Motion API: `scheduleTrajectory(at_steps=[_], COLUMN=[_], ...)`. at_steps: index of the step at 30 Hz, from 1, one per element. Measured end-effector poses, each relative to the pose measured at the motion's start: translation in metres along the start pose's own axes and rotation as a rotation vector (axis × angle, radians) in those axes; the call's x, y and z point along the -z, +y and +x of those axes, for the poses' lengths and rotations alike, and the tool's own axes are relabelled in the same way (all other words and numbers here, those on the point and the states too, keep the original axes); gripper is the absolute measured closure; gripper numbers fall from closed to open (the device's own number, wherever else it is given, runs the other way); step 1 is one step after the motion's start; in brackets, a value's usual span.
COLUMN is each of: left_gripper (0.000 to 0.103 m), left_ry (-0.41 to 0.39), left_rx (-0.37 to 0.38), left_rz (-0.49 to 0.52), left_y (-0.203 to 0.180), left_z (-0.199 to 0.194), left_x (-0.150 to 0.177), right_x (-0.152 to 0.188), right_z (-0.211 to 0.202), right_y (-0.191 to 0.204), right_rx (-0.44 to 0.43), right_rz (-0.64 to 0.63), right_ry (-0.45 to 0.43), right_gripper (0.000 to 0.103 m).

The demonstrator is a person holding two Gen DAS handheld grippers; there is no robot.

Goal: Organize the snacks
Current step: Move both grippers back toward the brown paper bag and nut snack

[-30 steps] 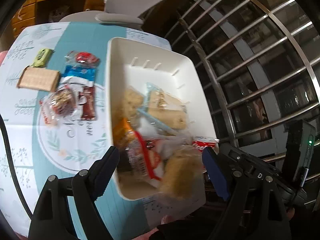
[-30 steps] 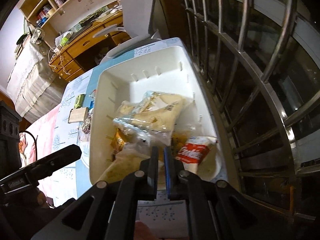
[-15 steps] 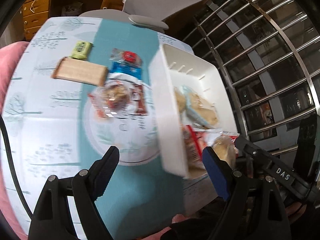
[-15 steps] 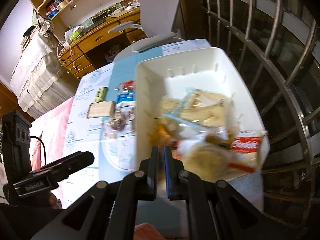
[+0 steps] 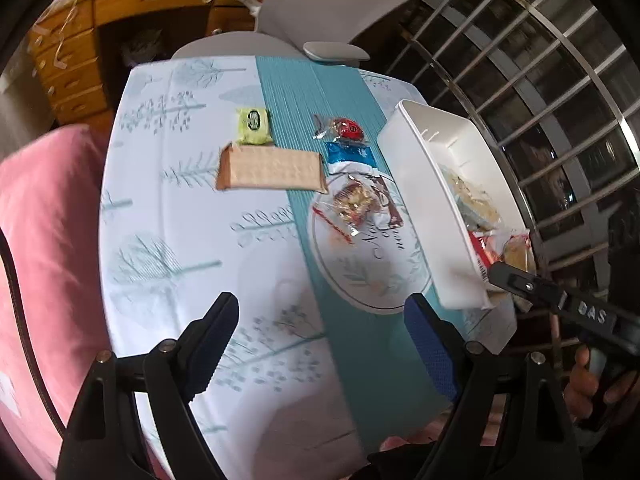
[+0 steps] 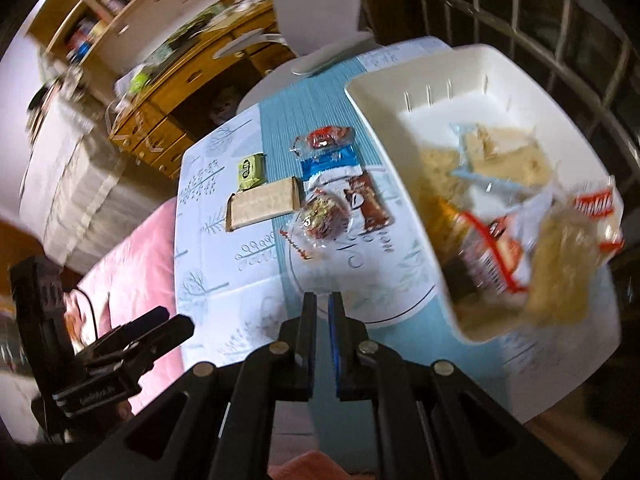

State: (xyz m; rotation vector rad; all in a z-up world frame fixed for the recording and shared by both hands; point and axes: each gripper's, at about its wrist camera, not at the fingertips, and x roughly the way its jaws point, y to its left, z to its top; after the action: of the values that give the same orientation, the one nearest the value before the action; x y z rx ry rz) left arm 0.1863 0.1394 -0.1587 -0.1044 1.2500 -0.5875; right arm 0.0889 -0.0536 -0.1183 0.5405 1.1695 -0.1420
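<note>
A white bin (image 5: 416, 168) (image 6: 400, 184) at the table's right edge holds several wrapped snacks. Left of it on the tablecloth lie a tan cracker pack (image 5: 272, 170) (image 6: 262, 202), a green packet (image 5: 253, 126) (image 6: 250, 170), a red sweet (image 5: 348, 130) (image 6: 326, 138), a blue wrapper (image 5: 351, 154) (image 6: 330, 164), a clear-wrapped round snack (image 5: 354, 200) (image 6: 322, 216) and a brown bar (image 6: 370, 200). My left gripper (image 5: 322, 340) is open and empty above the table's near part. My right gripper (image 6: 322, 312) is shut and empty, left of the bin's near corner.
A grey office chair (image 5: 320, 20) stands behind the table, a wooden desk (image 5: 100, 40) farther back. A metal window grille (image 5: 540, 100) runs along the right. A pink cushion (image 5: 40, 240) lies at the left edge.
Both grippers have pulled back and swung left, away from the bin. The loose snacks on the cloth have come to the middle of both views. Left stays open, right stays shut.
</note>
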Motion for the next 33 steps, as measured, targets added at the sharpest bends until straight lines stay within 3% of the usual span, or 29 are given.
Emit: scheduleTrajectory(at_steps=[6,8,10,13,21,33], left_gripper=[0.019,0.019,0.019,0.019,0.019,0.019], left_ry=[0.023,0.021,0.028,0.043,0.111,0.248], left_rx=[-0.041,-0.049,-0.055,-0.059,-0.084,-0.099], left_rz=[0.148,0.195,0.229,0.273,0.369,0.555], left_y=[0.01,0.011,0.012,0.013,0.014,0.005], left_z=[0.006,0.008,0.012,0.022,0.06,0.136], left_x=[-0.024,-0.032,-0.042,-0.059,-0.098,-0.127], right_x=[0.004,0.003,0.002,-0.001,-0.02,-0.043], right_z=[0.024,0.031,0.037,0.052,0.092,0.143], right_y=[-0.002,-0.001,-0.002,-0.002,0.007,0.004], right_rx=[-0.028,-0.027,-0.027,-0.05,-0.087,-0.05], right_rz=[0.231,0.276,0.317,0.389,0.43,0.449], right_ry=[0.019,0.026,0.029,0.033,0.028,0.024], right_gripper=[0.097,0.091,0.078,0.066,0.049,0.044])
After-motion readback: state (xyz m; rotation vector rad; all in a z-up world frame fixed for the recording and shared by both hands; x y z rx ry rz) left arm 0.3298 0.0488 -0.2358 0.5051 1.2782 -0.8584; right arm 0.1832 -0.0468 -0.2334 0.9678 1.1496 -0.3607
